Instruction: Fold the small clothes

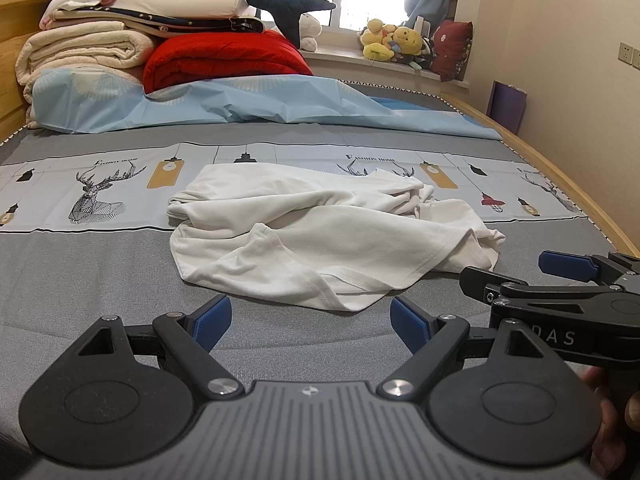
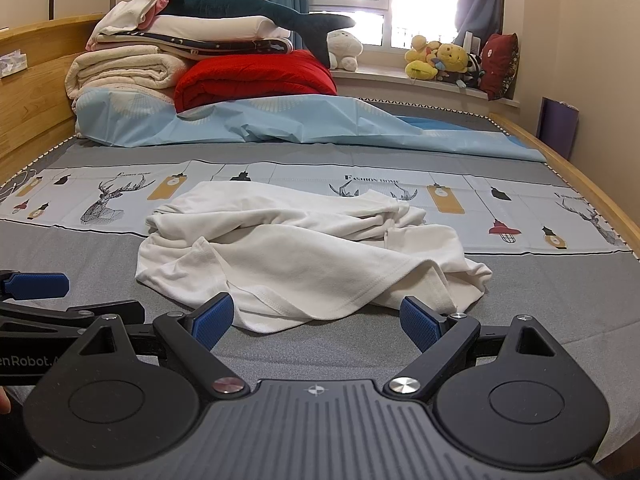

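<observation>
A small white garment (image 1: 320,232) lies crumpled on the grey bed cover (image 1: 80,272), hems and folds bunched toward me; it also shows in the right wrist view (image 2: 304,252). My left gripper (image 1: 310,320) is open and empty, just short of the garment's near hem. My right gripper (image 2: 316,318) is open and empty, its fingers either side of the near hem, not touching it. The right gripper shows from the side in the left wrist view (image 1: 568,276). One blue pad of the left gripper (image 2: 36,285) shows in the right wrist view.
Folded blankets and a red quilt (image 1: 224,60) are stacked at the bed's head, over a light blue sheet (image 1: 240,104). Plush toys (image 1: 396,42) sit on the windowsill. The wooden bed rail (image 1: 560,184) runs along the right, with a wall behind it.
</observation>
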`<state>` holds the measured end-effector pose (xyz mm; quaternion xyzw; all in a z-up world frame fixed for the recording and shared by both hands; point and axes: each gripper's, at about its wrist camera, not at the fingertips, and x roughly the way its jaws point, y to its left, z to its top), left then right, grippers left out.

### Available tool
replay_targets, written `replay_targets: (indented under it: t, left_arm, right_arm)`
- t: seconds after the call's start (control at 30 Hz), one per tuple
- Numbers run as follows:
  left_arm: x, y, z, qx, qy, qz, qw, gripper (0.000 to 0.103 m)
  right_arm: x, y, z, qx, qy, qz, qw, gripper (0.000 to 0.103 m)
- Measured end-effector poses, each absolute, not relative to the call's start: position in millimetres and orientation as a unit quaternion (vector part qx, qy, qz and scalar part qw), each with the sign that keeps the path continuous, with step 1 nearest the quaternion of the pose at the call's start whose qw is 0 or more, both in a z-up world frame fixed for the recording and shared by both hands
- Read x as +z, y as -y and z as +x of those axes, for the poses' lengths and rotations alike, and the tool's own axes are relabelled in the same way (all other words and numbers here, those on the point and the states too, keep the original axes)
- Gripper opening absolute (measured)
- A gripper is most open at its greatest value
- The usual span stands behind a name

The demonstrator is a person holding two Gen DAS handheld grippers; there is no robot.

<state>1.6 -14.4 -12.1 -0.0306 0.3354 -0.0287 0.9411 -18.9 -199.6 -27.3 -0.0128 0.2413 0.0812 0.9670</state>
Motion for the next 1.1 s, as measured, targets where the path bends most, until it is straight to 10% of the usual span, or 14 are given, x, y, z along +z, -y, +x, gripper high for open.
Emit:
replay_targets:
  t: [0.3,0.53,0.97,1.1]
  left_arm:
    - [-2,6,-6,-0.012,-0.29,-0.019,0.957,0.089]
    - [23,-25,29,-0.075,-0.284,0.029,0.956,0.032]
    - [-58,-65,177,-0.058,-0.42,-0.002,0.905,0.035]
    - [-77,-56,206,-0.071,-0.446,-0.024,0.892,0.053]
  right_arm:
    - [-21,200,-22,0.071,-0.211,-0.024,0.975,0.091]
    - [11,248,6,0.074,-0.151,0.001,0.986,0.053]
    - [-58,306,148,0.055,-0.312,-0.037,0.948,0.066]
    - [-80,302,176,0.066,-0.36,-0.042,0.93,0.068]
